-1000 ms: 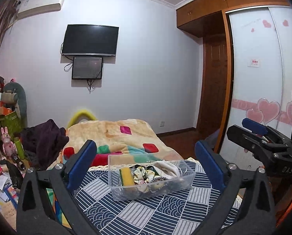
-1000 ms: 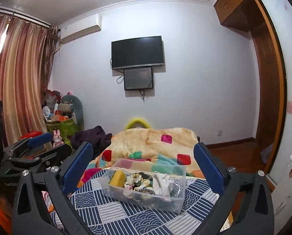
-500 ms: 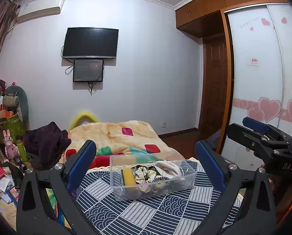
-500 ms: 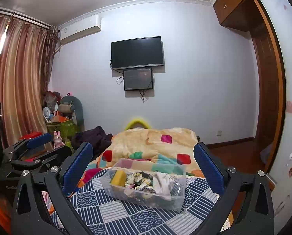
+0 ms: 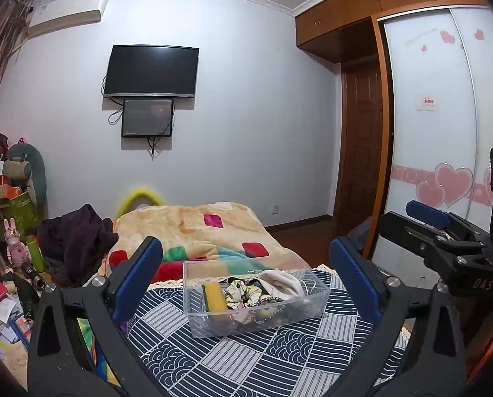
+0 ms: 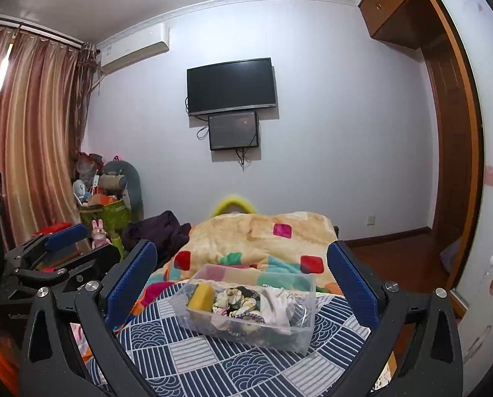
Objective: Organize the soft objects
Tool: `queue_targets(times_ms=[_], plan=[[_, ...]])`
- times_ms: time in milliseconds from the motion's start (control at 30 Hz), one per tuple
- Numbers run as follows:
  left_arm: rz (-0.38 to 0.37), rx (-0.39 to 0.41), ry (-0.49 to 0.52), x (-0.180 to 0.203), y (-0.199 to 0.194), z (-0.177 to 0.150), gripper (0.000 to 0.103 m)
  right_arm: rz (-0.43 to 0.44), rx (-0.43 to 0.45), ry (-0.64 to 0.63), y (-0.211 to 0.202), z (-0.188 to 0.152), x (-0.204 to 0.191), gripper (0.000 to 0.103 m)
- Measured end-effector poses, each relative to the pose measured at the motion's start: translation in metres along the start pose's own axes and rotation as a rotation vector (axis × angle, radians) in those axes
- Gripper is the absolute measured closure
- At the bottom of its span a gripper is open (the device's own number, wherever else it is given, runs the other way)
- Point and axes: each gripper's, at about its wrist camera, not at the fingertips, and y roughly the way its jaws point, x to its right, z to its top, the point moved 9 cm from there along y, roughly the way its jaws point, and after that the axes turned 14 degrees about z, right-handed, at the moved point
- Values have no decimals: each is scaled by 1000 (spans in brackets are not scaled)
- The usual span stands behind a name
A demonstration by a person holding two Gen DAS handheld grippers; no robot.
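A clear plastic box (image 5: 309,311) stands on a blue patterned cloth (image 5: 233,360). It holds a yellow sponge (image 5: 213,299), a patterned scrunchie (image 5: 238,292), a white cloth (image 5: 281,283) and other small soft items. The box also shows in the right wrist view (image 6: 304,334), with the sponge (image 6: 201,296) at its left end. My left gripper (image 5: 246,281) is open and empty, held above and in front of the box. My right gripper (image 6: 241,279) is open and empty at about the same distance. Each gripper shows at the edge of the other's view.
Behind the box lies a bed with a beige patchwork blanket (image 5: 197,228) and a dark garment (image 5: 77,235). Clutter and toys (image 5: 11,238) fill the left side. A wardrobe with heart stickers (image 5: 445,152) and a wooden door (image 5: 362,145) stand right.
Both views have tilted slightly upward and the box sits a little lower in frame. Both grippers stay open and empty.
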Motion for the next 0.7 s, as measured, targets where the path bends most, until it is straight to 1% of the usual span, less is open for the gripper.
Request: queue_targets(times_ms=[700], plan=[[-28,-5,-10,5,1,0,0,0,0,3,-1,0,0,0]])
